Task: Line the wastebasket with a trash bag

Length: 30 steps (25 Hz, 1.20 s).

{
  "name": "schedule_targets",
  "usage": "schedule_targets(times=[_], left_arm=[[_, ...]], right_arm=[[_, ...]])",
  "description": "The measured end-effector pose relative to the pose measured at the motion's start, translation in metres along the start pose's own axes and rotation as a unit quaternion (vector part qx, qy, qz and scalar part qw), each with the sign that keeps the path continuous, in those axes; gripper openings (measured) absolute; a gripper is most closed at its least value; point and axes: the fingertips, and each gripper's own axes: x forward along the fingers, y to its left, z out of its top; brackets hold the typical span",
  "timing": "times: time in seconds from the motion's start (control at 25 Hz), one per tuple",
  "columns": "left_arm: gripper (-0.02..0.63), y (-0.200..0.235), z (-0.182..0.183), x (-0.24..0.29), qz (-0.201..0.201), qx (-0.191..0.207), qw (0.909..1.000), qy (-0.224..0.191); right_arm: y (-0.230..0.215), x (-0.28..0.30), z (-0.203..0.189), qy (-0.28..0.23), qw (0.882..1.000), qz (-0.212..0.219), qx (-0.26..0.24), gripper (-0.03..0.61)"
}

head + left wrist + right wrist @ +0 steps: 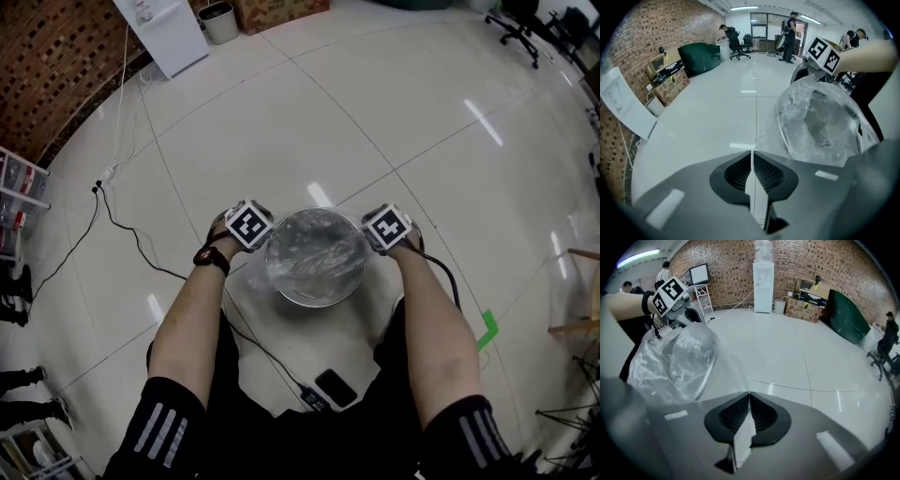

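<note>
Forearms reach forward and down, left gripper and right gripper flanking the wastebasket at rim level. Both sets of jaws are closed, pinching film of the clear trash bag draped over the rim. Wastebasket stands on wide tiled floor; cable trails at left.

No words, numbers, labels or brand names can be read anywhere in these views.
</note>
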Motion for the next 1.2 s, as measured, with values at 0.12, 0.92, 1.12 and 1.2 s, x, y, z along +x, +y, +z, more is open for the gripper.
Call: schedule_targets(times=[0.12,0.92,1.12,1.2], left_arm=[[0.034,-0.007,-0.011,0.007,-0.03,-0.03,0.9991,-0.002],[0.107,-0.047,0.017,-0.09,-0.071,0.055,0.995,-0.044],[0.134,-0.122,0.044,-0.116,-0.092,0.133,0.9843,-0.07],[0.19,-0.152,0.052,-0.119,-0.096,0.164,0.9789,-0.074]], right_arm=[[0.004,0.012,-0.021,0.027,0.999,0.011,0.014,0.009],[-0.011,-0.03,-0.017,-0.041,0.996,0.016,0.082,0.11],[0.003,-0.021,-0.037,-0.023,0.995,0.028,0.092,0.109],[0.006,-0.022,-0.037,-0.025,0.995,0.028,0.094,0.109]])
